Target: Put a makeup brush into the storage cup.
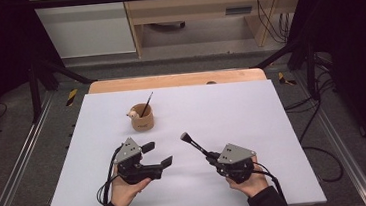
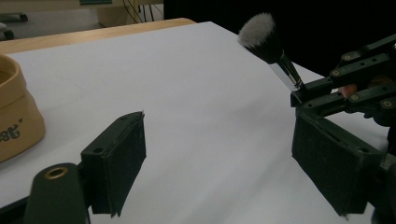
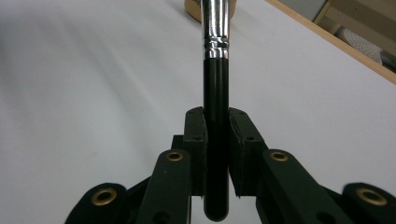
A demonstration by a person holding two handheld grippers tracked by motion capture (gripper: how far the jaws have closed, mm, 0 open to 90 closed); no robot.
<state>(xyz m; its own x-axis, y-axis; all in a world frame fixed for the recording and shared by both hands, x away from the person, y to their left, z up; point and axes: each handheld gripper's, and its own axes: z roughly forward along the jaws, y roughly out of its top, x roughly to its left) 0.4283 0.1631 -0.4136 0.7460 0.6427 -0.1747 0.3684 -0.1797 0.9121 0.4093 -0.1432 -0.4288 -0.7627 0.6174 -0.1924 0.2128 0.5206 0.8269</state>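
1. The right gripper (image 1: 211,159) pinches the makeup brush (image 1: 193,144) by its handle, bristles raised above the desk (image 1: 253,127).
2. The left gripper (image 1: 158,154) hovers with jaws spread, holding nothing.
3. Remaining, by judgement: place the brush in the cup (image 1: 143,121), which already holds a thin brush.

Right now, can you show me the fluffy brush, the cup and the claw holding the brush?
fluffy brush (image 2: 258,29), left gripper view, on its bristles.
cup (image 1: 143,121), high view, on its front wall.
right claw (image 3: 215,140), right gripper view, between its fingertips.
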